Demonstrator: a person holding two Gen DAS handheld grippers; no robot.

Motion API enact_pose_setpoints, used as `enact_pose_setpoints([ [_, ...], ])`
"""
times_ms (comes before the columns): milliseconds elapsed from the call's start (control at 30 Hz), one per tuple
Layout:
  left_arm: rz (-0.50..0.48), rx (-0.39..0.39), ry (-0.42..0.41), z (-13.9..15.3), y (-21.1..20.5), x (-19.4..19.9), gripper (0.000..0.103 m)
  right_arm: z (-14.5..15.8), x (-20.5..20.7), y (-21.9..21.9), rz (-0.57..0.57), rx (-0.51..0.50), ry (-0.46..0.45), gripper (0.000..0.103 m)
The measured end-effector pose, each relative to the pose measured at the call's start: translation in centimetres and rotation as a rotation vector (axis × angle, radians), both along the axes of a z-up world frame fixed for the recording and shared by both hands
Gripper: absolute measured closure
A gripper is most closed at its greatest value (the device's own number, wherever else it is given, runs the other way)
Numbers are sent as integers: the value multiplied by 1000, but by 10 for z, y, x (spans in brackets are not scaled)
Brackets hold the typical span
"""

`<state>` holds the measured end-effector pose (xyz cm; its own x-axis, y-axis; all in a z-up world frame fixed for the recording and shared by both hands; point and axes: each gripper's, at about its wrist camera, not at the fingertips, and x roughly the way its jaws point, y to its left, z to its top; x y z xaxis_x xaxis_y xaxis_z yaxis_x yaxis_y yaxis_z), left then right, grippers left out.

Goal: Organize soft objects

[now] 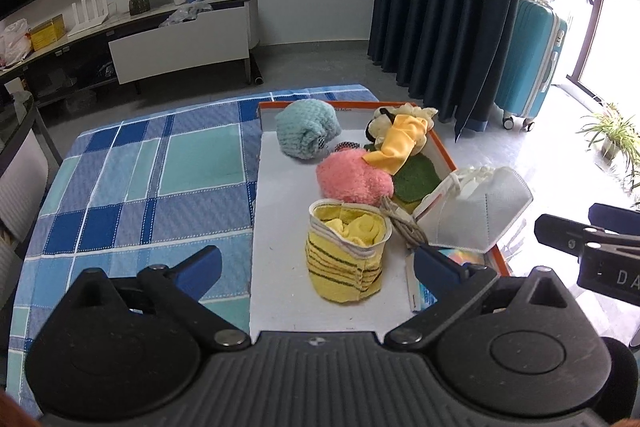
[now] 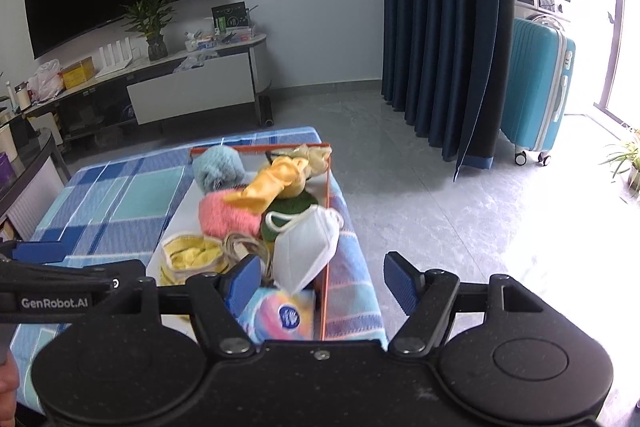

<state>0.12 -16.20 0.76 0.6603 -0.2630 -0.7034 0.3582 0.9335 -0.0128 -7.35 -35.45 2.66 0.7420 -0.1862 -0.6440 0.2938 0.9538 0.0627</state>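
Covered in a blue and teal checked cloth (image 1: 160,163), the desk (image 2: 52,215), with an orange-rimmed tray (image 1: 442,151) along its right edge, white inside. Piled toward the tray's far right corner, a teal fluffy roll (image 1: 306,127), a pink fluffy bundle (image 1: 352,177) just nearer, a yellow satin cloth (image 1: 400,143) draped over cream things, a green pad (image 1: 416,181) under its end. Leaning over the tray's right rim, a white folded face mask (image 1: 476,215). Standing upright near the tray's middle, a yellow striped rolled towel (image 1: 346,251). Tucked in the near right corner, a pastel packet (image 2: 284,311). Hovering over the near edge, left claw (image 1: 316,267) spread wide, holding nothing, the striped towel between its blue fingers. Right claw (image 2: 320,285) likewise spread and bare, straddling the tray's right rim beside the mask
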Motion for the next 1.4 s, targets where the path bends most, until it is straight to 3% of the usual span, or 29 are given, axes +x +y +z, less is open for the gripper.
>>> enact_pose_setpoints([
  [367,37,34,24,-8,11,-14,0,-17,-13,20,37,-2,52,21],
  [1400,31,18,23,-11,16,-14,0,-24,-7,27,47,3,79,20],
])
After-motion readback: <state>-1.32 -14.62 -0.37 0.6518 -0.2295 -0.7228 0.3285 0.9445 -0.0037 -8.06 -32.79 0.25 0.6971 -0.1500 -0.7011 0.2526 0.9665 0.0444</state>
